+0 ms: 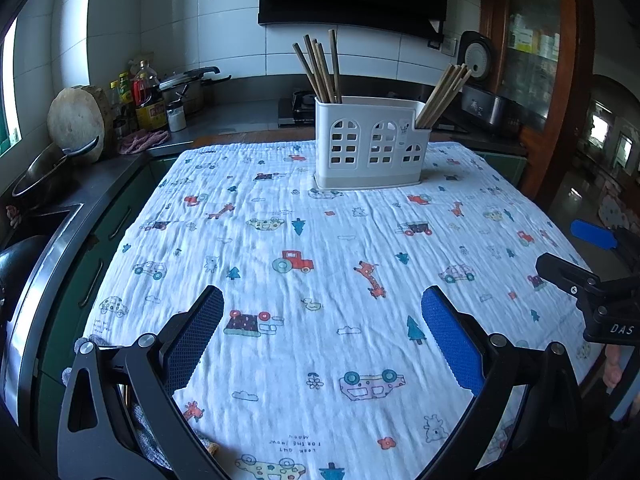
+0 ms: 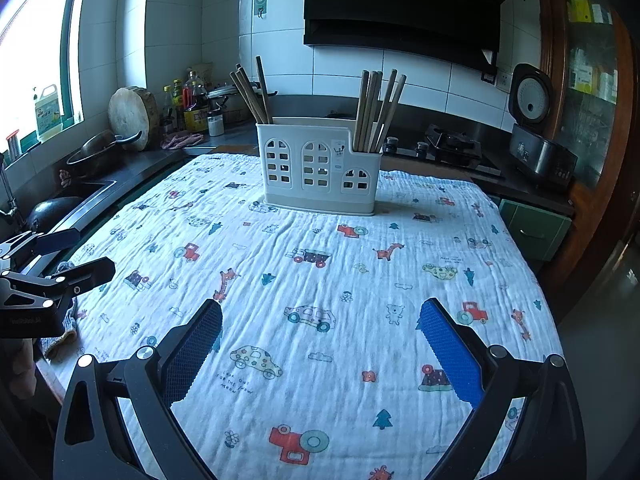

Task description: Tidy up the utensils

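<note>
A white plastic utensil holder (image 1: 370,148) (image 2: 318,170) with window-shaped cutouts stands upright at the far side of the table. Several brown chopsticks (image 1: 320,66) (image 2: 250,94) lean in its left compartment, and several more chopsticks (image 1: 442,94) (image 2: 378,108) stand in its lower right compartment. My left gripper (image 1: 322,300) hovers open over the near part of the patterned cloth (image 1: 320,280), nothing between its blue pads. My right gripper (image 2: 320,312) is open too, over the cloth (image 2: 320,280), holding nothing. Each gripper shows at the edge of the other's view.
A kitchen counter wraps the left and back: a pan (image 2: 96,152), round chopping block (image 2: 130,116), bottles (image 2: 192,104), a stove (image 2: 452,144), a rice cooker (image 2: 536,136). A sink (image 1: 36,232) lies left. The table edge drops off at right toward the floor.
</note>
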Motion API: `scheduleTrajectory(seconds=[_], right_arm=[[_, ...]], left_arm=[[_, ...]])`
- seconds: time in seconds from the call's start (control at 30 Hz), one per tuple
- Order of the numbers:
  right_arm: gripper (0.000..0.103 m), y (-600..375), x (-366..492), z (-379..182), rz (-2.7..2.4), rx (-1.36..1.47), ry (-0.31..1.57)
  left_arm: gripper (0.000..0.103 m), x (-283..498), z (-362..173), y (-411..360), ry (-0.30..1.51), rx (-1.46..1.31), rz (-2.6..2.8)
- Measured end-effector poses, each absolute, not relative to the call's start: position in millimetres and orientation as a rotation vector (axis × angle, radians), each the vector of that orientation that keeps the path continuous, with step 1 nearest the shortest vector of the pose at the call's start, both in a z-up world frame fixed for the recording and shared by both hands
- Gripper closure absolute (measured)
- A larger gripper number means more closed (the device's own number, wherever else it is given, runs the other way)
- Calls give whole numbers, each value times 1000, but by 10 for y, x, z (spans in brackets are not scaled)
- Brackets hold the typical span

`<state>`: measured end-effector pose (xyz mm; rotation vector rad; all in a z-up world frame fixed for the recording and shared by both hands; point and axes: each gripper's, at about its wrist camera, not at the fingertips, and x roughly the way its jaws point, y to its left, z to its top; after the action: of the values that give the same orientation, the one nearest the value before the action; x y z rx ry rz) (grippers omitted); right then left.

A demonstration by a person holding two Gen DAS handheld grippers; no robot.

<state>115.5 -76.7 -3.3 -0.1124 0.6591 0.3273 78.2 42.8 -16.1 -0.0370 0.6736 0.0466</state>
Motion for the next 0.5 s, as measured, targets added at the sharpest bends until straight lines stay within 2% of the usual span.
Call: scheduleTrajectory(seconds=[0.5], right_arm=[[7,-798,1165,-79,324,-108,667]], left_arm=[[5,785,-152,478,675,-38,43]])
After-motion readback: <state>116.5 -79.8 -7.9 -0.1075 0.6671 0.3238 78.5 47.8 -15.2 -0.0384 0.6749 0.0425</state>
